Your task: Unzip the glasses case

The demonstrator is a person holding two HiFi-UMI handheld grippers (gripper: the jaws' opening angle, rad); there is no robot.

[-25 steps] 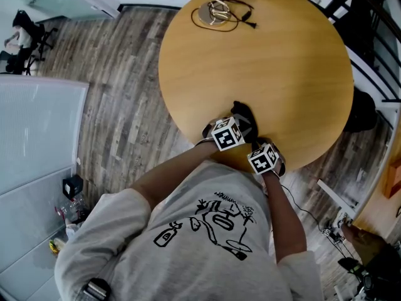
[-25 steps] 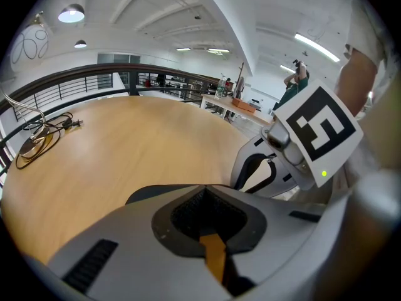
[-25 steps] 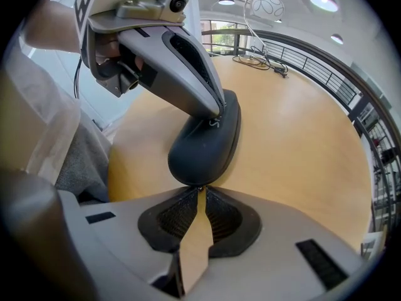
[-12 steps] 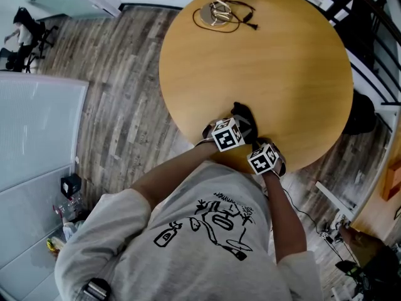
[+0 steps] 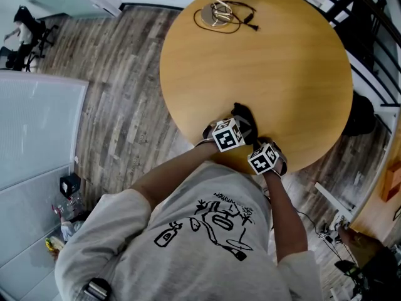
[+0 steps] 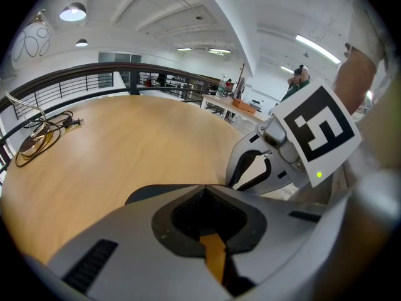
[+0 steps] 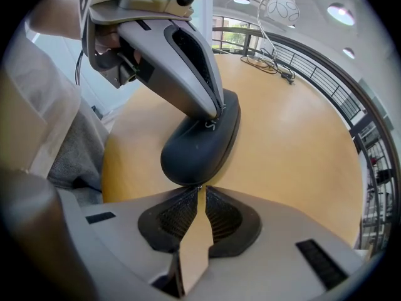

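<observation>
Table (image 5: 269, 61), glasses case (image 5: 244, 114) half-hidden under left gripper (image 7: 212, 110)

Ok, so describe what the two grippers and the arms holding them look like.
The left gripper and the right gripper are both light grey plastic, with smooth curved jaws and black ribbed pads inside. Each carries a white cube of black square markers; a small green light glows on the right one's. The person wears a light grey short-sleeved T-shirt with a black drawing; the forearms are bare.

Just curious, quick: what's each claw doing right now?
Left gripper: closed on the glasses case.
Right gripper: closed, apparently on the zipper pull.
</observation>
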